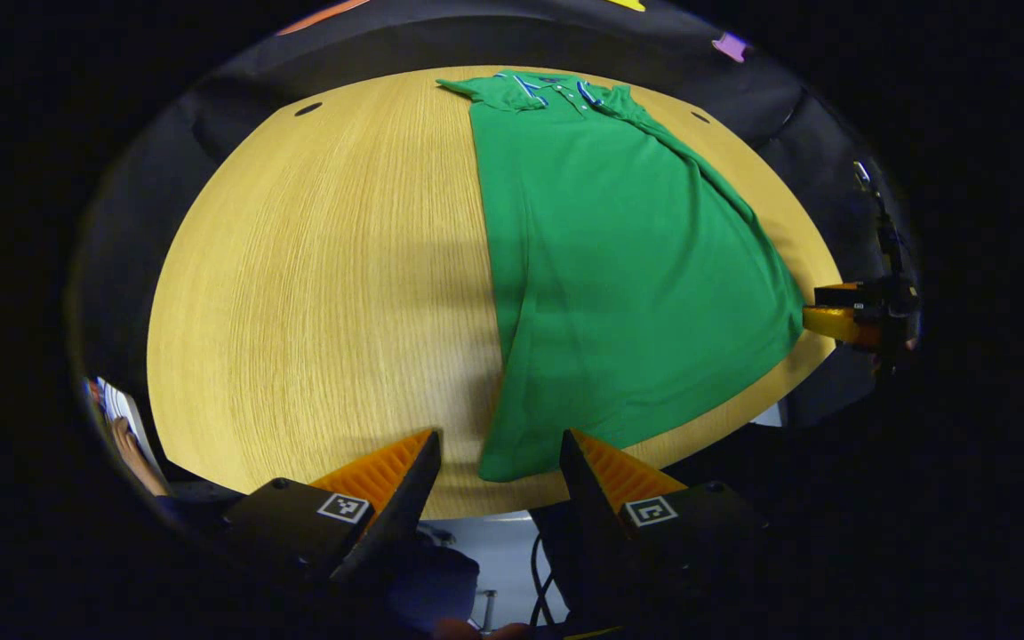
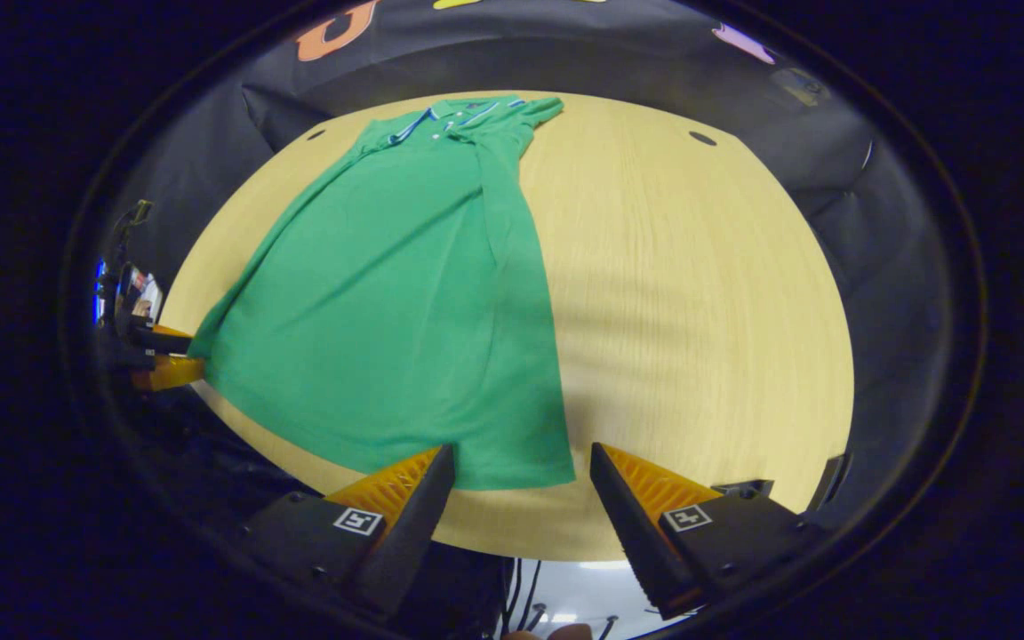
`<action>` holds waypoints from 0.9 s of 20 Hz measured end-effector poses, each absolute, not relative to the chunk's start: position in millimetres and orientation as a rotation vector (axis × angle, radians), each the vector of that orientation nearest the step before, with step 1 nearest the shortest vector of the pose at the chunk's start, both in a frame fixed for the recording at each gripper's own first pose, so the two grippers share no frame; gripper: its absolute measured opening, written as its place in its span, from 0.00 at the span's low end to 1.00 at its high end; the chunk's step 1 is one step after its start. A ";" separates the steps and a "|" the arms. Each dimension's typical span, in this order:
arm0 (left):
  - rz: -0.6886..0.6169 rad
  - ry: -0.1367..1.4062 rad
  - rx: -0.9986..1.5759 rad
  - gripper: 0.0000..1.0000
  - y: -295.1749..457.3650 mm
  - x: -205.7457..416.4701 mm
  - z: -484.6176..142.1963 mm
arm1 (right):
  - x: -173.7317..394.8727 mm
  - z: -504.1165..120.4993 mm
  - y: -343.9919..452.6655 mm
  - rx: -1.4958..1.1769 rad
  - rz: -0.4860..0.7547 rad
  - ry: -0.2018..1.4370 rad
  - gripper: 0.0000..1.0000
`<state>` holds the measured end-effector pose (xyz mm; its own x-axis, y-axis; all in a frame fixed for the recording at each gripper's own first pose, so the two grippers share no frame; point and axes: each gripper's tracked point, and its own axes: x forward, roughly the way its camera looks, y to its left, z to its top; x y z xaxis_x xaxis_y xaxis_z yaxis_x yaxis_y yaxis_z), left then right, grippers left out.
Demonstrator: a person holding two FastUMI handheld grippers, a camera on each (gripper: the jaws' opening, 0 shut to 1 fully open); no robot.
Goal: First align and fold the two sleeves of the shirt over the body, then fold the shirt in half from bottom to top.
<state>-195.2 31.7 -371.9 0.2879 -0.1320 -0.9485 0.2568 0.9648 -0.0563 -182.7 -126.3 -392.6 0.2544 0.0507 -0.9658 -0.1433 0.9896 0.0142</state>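
Left gripper view: my left gripper hangs with fingers apart at the near hem corner of the shirt lying flat on the tabletop — soft, light, floppy cloth. My right gripper, fingers apart too, faces the other corner — I'd pinch the hem there.

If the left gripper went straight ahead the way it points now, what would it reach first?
Most likely the near bottom corner of the green shirt, which lies on the table just ahead of the open left gripper, between its fingers. Depth is unclear.
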 end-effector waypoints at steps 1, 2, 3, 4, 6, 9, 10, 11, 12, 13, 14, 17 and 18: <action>-0.254 1.260 0.122 0.88 28.7 -194.6 -373.7 | -181.7 -397.5 -126.5 -0.096 0.129 1.318 0.98; -0.248 1.270 0.127 0.88 27.2 -196.8 -376.6 | -180.0 -395.6 -124.6 -0.092 0.132 1.319 0.98; -0.230 1.278 0.140 0.89 28.2 -197.2 -378.1 | -176.9 -396.0 -124.8 -0.097 0.136 1.314 0.98; -0.224 1.278 0.142 0.88 28.3 -198.5 -376.4 | -177.3 -396.0 -125.8 -0.094 0.139 1.314 0.98; -0.190 1.315 0.118 0.88 29.1 -198.7 -377.5 | -179.9 -397.7 -127.2 -0.090 0.133 1.323 0.97; -0.130 1.383 0.064 0.86 29.4 -201.4 -377.5 | -182.2 -397.4 -125.1 -0.089 0.131 1.348 0.65; -0.135 1.396 0.063 0.85 26.6 -203.4 -376.9 | -181.8 -396.7 -122.4 -0.073 0.131 1.349 0.62; -0.155 1.403 0.063 0.84 22.4 -201.7 -376.5 | -181.8 -396.8 -119.0 -0.051 0.130 1.352 0.40; -0.165 1.404 0.032 0.59 18.4 -199.8 -376.8 | -181.4 -398.4 -117.6 -0.044 0.126 1.357 0.18; -0.153 1.405 -0.018 0.38 15.7 -198.4 -375.3 | -180.0 -399.3 -117.3 -0.045 0.127 1.362 0.09; -0.147 1.399 -0.069 0.17 12.4 -195.8 -377.1 | -180.6 -395.5 -117.3 -0.044 0.139 1.377 0.09; -0.152 1.413 -0.230 0.04 9.0 -201.7 -372.8 | -182.2 -393.5 -115.6 -0.003 0.147 1.403 0.02; -0.151 1.412 -0.269 0.04 10.8 -204.1 -368.6 | -182.9 -392.0 -114.3 0.020 0.153 1.407 0.02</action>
<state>-204.1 10.8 -368.6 0.1554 -0.2622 -0.9524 -0.0556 0.9603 -0.2734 -182.9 -114.3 -392.0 0.1550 0.1186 -0.9808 -0.0950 0.9900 0.1047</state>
